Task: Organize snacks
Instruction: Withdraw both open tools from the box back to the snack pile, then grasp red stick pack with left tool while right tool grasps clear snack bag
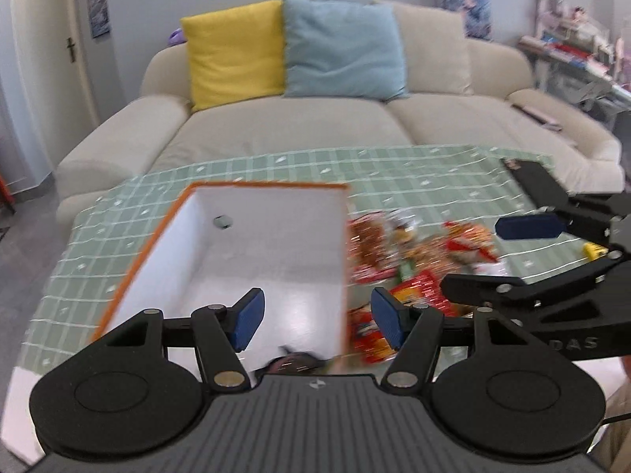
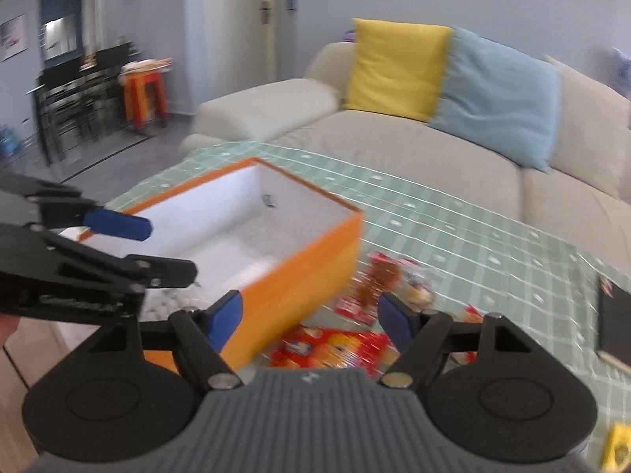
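An orange box [image 1: 130, 272] with a white inside stands open on the green checked tablecloth [image 1: 394, 173]; it also shows in the right wrist view [image 2: 315, 260]. A heap of red and yellow snack packets [image 1: 418, 260] lies just right of the box, and in the right wrist view [image 2: 335, 347]. A dark packet [image 1: 295, 362] lies at the box's near end. My left gripper [image 1: 315, 319] is open and empty above the box's near right corner. My right gripper [image 2: 311, 319] is open and empty above the packets; it shows from the side in the left wrist view [image 1: 473, 260].
A beige sofa [image 1: 315, 126] with a yellow cushion [image 1: 236, 51] and a blue cushion [image 1: 343, 47] stands behind the table. A black flat object [image 1: 536, 181] lies at the table's far right. A small yellow item [image 1: 591, 250] lies near it.
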`<act>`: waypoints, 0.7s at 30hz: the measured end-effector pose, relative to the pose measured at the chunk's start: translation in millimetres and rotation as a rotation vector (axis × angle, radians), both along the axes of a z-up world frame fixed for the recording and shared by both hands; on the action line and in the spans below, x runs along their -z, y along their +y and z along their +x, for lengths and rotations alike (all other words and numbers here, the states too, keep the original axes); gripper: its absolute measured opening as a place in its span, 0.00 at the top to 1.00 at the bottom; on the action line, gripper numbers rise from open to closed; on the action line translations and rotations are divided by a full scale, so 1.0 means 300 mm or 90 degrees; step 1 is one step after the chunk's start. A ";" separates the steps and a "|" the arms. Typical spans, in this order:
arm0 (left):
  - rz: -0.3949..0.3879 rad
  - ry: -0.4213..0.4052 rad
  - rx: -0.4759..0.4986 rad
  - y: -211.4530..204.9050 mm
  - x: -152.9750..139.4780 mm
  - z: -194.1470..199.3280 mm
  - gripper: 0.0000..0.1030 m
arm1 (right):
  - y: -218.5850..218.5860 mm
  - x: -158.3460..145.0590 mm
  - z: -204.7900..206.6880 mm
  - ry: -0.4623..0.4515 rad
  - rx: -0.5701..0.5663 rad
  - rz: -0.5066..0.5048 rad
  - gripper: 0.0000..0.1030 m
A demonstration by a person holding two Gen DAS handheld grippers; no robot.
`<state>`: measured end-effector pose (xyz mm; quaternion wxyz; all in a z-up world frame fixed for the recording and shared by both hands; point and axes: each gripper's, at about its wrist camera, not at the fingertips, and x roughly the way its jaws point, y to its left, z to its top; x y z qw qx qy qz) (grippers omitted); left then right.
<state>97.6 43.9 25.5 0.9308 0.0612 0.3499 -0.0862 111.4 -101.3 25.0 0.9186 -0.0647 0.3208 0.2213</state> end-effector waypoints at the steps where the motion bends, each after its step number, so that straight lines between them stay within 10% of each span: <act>1: -0.002 -0.006 0.006 -0.018 0.003 -0.008 0.29 | -0.023 0.004 -0.009 -0.002 0.016 -0.002 0.27; 21: -0.009 0.022 0.116 -0.286 0.200 -0.035 0.33 | -0.403 0.202 -0.053 0.067 0.183 0.029 0.21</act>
